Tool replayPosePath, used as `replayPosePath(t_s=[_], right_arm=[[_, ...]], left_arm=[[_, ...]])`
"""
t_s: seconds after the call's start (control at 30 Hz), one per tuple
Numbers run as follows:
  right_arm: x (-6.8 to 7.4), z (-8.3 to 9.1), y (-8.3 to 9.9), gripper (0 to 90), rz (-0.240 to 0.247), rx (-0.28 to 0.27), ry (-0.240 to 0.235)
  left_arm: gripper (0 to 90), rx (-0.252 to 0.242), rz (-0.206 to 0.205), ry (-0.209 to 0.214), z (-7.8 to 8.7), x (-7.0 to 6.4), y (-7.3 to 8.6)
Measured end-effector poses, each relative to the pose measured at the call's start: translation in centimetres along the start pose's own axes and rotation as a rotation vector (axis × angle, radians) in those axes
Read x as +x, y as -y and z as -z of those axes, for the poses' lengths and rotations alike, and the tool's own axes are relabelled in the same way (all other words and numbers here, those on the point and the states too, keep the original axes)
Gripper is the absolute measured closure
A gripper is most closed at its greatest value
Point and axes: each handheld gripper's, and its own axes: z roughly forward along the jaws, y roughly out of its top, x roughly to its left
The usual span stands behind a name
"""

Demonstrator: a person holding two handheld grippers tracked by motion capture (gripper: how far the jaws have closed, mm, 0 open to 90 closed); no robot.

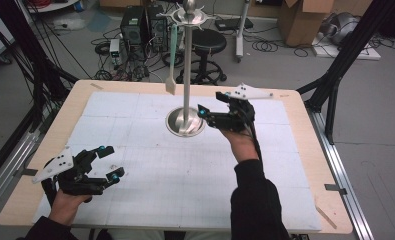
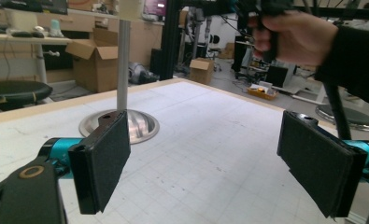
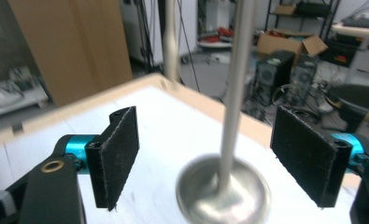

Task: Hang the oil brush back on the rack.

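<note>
One polished steel utensil stand [image 1: 185, 122], round-based, slim-poled; right gripper [image 1: 211, 114] at its 3 o'clock, jaws apart; left gripper [image 1: 110, 162] likewise apart.

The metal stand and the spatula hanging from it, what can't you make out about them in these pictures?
- Spatula, high view: too small to show how it hooks onto the stand's top.
- Stand's pole, right gripper view: blurred, top cut off by the edge.
- Stand's base, left gripper view: partly hidden behind the left claw's pad.
</note>
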Motion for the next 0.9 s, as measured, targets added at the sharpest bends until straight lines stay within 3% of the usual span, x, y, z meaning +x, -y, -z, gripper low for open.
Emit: replayPosePath(t_s=[0.03,0.07,0.17,0.2,0.23,0.27,0.57,0.77,0.9], right_arm=[[0.0,0.0,0.0,21.7,0.000,0.000,0.000],[0.1,1.4,1.5,19.5,0.030,0.002,0.002],[0.3,2.8,2.8,17.2,0.053,0.017,0.026],[0.6,4.1,4.2,17.2,0.077,0.029,0.034],[0.6,4.1,4.2,17.2,0.077,0.029,0.034],[0.8,5.3,5.7,17.1,0.086,0.033,0.042],[1.4,9.6,11.2,16.7,0.060,0.036,0.064],[2.0,11.6,13.4,16.3,0.056,0.032,0.092],[1.8,12.5,13.5,16.2,0.038,0.012,0.106]], left_arm=[[17.6,-0.002,-0.003,-0.002,0.0,0.0,0.0],[17.6,-0.005,-0.006,-0.010,0.0,0.0,0.0],[17.4,-0.004,-0.012,-0.015,0.0,0.1,0.0],[17.4,-0.004,-0.009,-0.016,0.0,0.0,0.0],[17.4,-0.004,-0.009,-0.016,0.0,0.0,0.0],[17.4,-0.003,-0.007,-0.021,-0.1,0.0,0.0],[17.4,0.013,-0.013,-0.039,0.0,-0.2,0.1],[17.5,0.022,-0.027,-0.047,0.0,-0.3,0.3],[17.5,0.016,-0.022,-0.051,0.2,-0.3,0.4]])
